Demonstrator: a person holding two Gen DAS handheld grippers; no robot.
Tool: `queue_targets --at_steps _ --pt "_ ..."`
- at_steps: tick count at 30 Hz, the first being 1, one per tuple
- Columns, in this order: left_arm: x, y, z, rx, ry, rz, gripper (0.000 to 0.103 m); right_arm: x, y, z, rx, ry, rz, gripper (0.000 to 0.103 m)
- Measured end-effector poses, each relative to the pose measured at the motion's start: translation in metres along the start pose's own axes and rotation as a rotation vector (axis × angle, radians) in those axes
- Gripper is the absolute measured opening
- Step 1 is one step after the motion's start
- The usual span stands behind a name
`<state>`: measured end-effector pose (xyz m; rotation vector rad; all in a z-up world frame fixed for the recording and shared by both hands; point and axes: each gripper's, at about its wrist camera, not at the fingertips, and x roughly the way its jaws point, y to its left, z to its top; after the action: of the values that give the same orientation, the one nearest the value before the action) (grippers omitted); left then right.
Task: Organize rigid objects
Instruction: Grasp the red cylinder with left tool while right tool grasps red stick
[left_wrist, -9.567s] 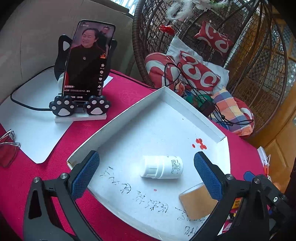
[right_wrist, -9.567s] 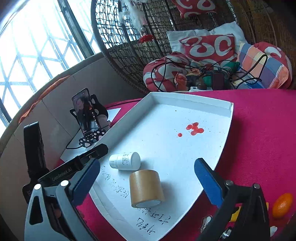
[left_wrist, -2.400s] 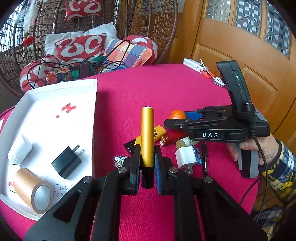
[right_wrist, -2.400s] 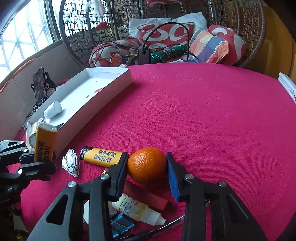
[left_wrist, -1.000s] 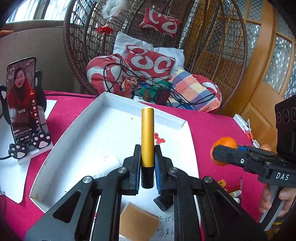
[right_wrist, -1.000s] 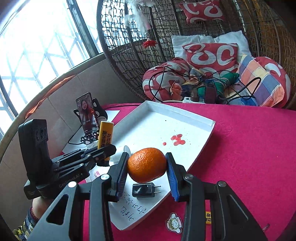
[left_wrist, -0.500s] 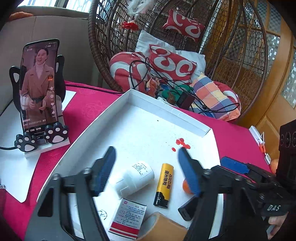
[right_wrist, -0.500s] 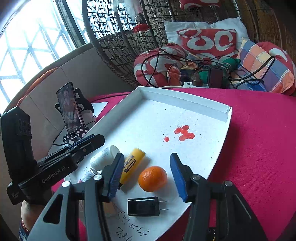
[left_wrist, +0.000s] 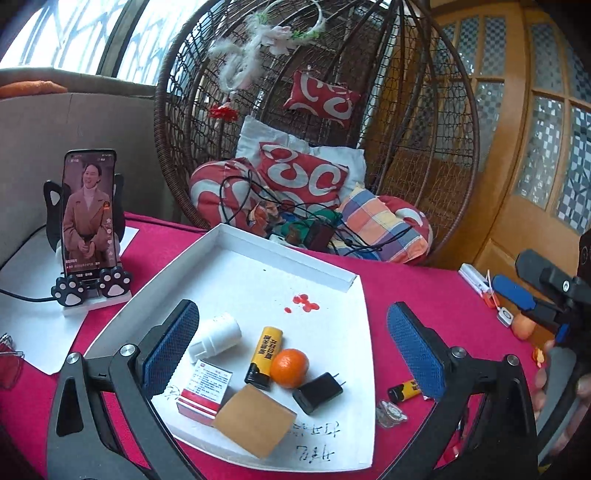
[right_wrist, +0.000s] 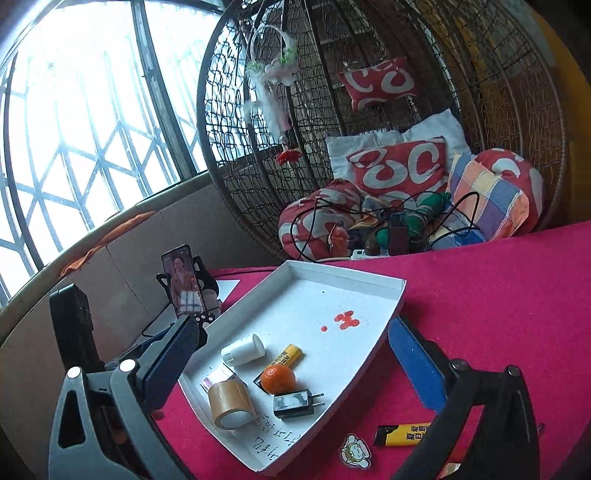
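Observation:
A white tray (left_wrist: 325, 275) (right_wrist: 397, 293) on the red tablecloth holds a white bottle (left_wrist: 218, 334) (right_wrist: 243, 349), a yellow tube (left_wrist: 266, 350) (right_wrist: 286, 356), an orange (left_wrist: 289, 367) (right_wrist: 279, 378), a black charger plug (left_wrist: 317, 391) (right_wrist: 293, 404), a tape roll (left_wrist: 255, 419) (right_wrist: 231, 404) and a red-and-white box (left_wrist: 205, 391). My left gripper (left_wrist: 291, 347) is open and empty above the tray. My right gripper (right_wrist: 291, 363) is open and empty above the tray. A yellow lighter (left_wrist: 404, 389) (right_wrist: 404, 434) and a sticker (right_wrist: 354, 456) lie on the cloth right of the tray.
A phone on a paw-shaped stand (left_wrist: 88, 221) (right_wrist: 183, 278) stands left of the tray on white paper. A wicker hanging chair with cushions and cables (left_wrist: 306, 177) is behind the table. Small items lie at the table's far right (left_wrist: 480, 284). The right gripper shows in the left wrist view (left_wrist: 546, 291).
Both grippers have drawn back and up from the tray since half a second ago. The orange and the yellow tube stay lying in the tray.

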<state>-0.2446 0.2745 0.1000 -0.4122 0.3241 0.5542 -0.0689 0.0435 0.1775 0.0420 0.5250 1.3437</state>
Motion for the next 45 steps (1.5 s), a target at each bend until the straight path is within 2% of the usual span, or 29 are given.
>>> queue_targets --at_steps 5,8,10,15,18,21,23,24,26,28,30,31,34,35,36,37,38,44,45 --pt "0.006 -0.049 -0.020 0.121 0.078 -0.148 0.103 -0.076 -0.028 0.013 0.022 -0.248 0.002 0.103" --pt "0.017 -0.081 -0.037 0.207 0.164 -0.212 0.103 -0.098 -0.055 0.014 0.082 -0.297 -0.010 0.103" --pt "0.027 -0.098 -0.050 0.251 0.233 -0.245 0.103 -0.104 -0.072 0.011 0.106 -0.288 -0.065 0.103" --pt "0.039 -0.137 -0.088 0.368 0.394 -0.342 0.103 -0.104 -0.106 -0.013 0.126 -0.187 -0.161 0.103" --pt "0.037 -0.160 -0.110 0.474 0.434 -0.362 0.103 -0.110 -0.125 -0.031 0.144 -0.144 -0.189 0.103" --pt "0.038 -0.174 -0.126 0.546 0.466 -0.386 0.100 -0.119 -0.142 -0.042 0.177 -0.137 -0.215 0.103" --pt "0.042 -0.179 -0.133 0.582 0.492 -0.392 0.085 -0.125 -0.151 -0.046 0.194 -0.122 -0.211 0.103" --pt "0.044 -0.182 -0.137 0.596 0.503 -0.397 0.081 -0.125 -0.155 -0.048 0.197 -0.102 -0.209 0.103" --pt "0.048 -0.186 -0.145 0.624 0.527 -0.410 0.058 -0.119 -0.159 -0.053 0.188 -0.041 -0.224 0.103" --pt "0.050 -0.191 -0.149 0.650 0.532 -0.400 0.056 -0.109 -0.159 -0.061 0.163 0.047 -0.243 0.103" --pt "0.050 -0.191 -0.147 0.648 0.536 -0.419 0.054 -0.094 -0.159 -0.071 0.134 0.140 -0.260 0.103" --pt "0.050 -0.191 -0.147 0.645 0.535 -0.417 0.049 -0.089 -0.158 -0.076 0.120 0.170 -0.267 0.103" --pt "0.051 -0.191 -0.146 0.632 0.537 -0.419 0.048 -0.074 -0.151 -0.083 0.048 0.223 -0.254 0.102" --pt "0.050 -0.191 -0.146 0.630 0.536 -0.418 0.048 -0.067 -0.149 -0.083 0.017 0.244 -0.238 0.099" --pt "0.050 -0.191 -0.146 0.630 0.535 -0.417 0.048 -0.061 -0.146 -0.083 -0.012 0.270 -0.227 0.082" --pt "0.050 -0.191 -0.146 0.630 0.534 -0.416 0.048 -0.053 -0.144 -0.083 -0.043 0.301 -0.214 0.057" --pt "0.049 -0.190 -0.146 0.627 0.535 -0.416 0.048 -0.045 -0.143 -0.082 -0.070 0.329 -0.196 0.054" --pt "0.049 -0.179 -0.136 0.551 0.525 -0.397 0.048 -0.006 -0.124 -0.079 -0.185 0.434 -0.092 0.052" --pt "0.046 -0.176 -0.134 0.543 0.519 -0.390 0.048 0.000 -0.120 -0.079 -0.206 0.454 -0.072 0.048"
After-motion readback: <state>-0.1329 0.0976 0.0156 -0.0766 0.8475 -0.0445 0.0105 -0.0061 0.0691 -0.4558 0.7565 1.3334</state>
